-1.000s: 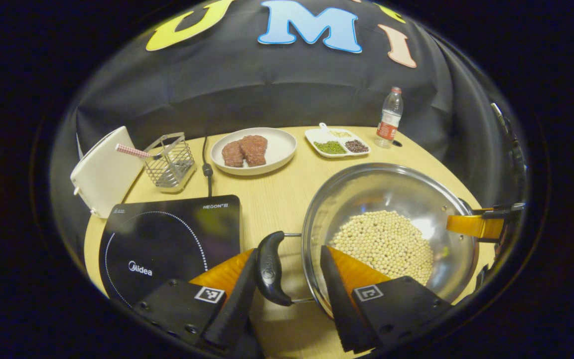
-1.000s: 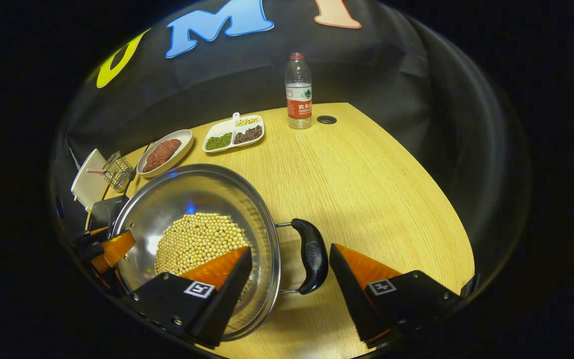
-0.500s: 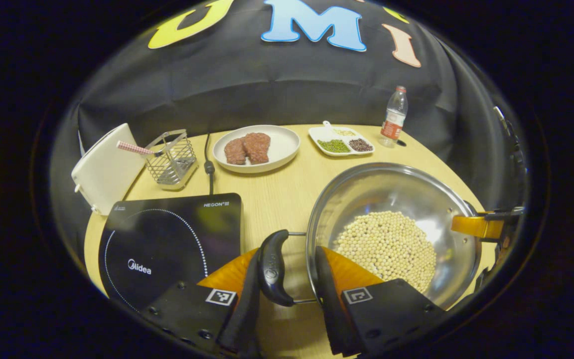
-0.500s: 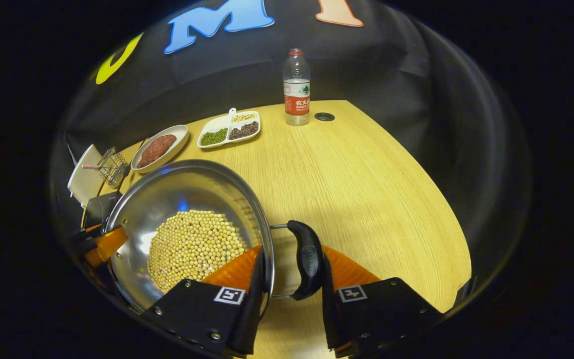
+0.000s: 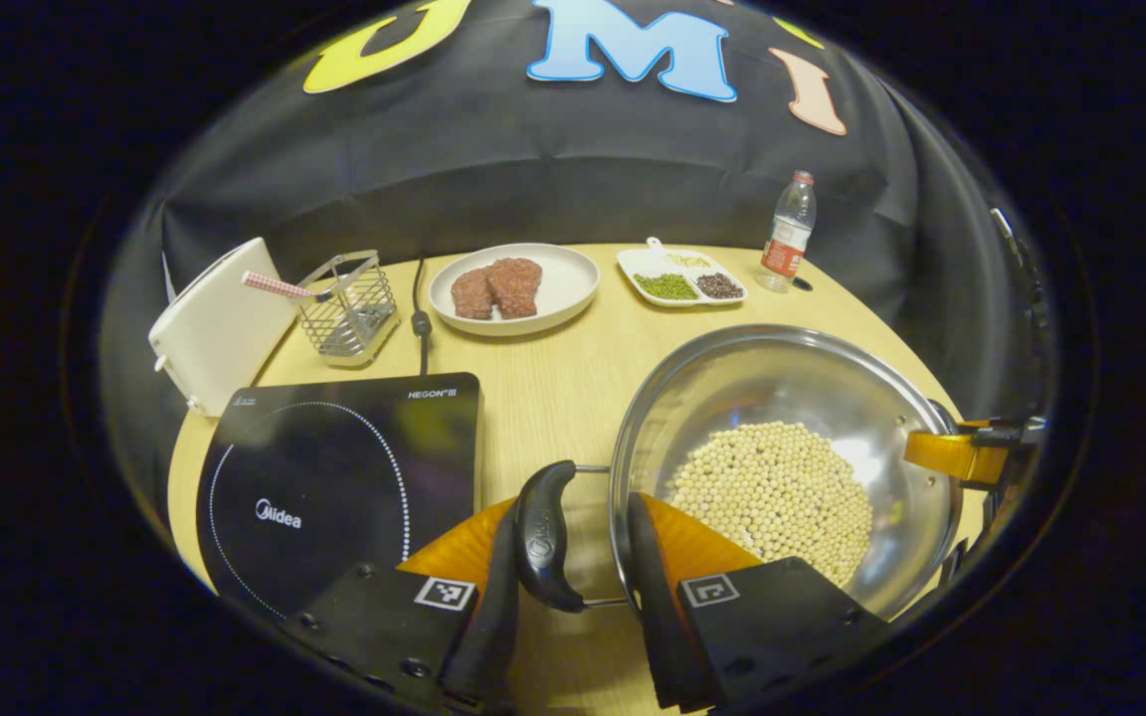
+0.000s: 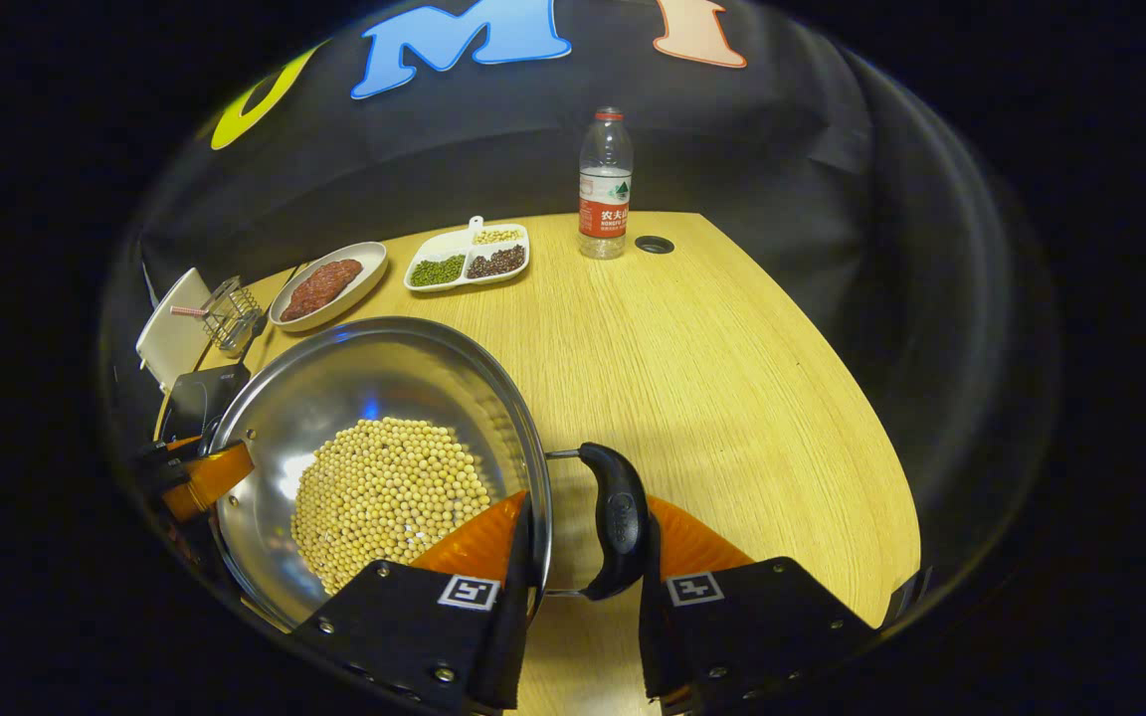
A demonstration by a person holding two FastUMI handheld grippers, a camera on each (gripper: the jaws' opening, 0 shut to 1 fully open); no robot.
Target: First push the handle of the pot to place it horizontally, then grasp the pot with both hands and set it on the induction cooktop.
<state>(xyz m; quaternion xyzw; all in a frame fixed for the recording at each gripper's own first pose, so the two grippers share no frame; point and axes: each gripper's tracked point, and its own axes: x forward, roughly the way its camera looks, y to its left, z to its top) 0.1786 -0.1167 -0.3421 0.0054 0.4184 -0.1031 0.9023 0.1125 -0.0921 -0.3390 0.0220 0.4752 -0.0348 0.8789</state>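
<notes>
A steel pot [image 5: 732,383] holding soybeans [image 5: 777,487] stands right of the black induction cooktop [image 5: 334,477]. My left gripper [image 5: 573,575] is shut across the pot's black left handle [image 5: 540,537] and the rim, one finger outside the handle and one inside the wall. In the right gripper view the pot [image 6: 374,363] lies at left, and my right gripper [image 6: 583,567] is shut the same way across the other handle [image 6: 618,517] and rim. Each view shows the other gripper at the far rim: the right gripper [image 5: 956,452] and the left gripper [image 6: 200,477].
Behind the pot are a plate of meat [image 5: 513,288], a divided dish of beans [image 5: 680,278] and a water bottle [image 5: 787,234]. A wire basket [image 5: 349,308], a white board [image 5: 220,333] and a power cord [image 5: 419,318] sit behind the cooktop. The wooden table [image 6: 712,378] stretches right of the pot.
Both grippers have gone from open to shut across the handles and rim. Since half a second ago both views have shifted only slightly.
</notes>
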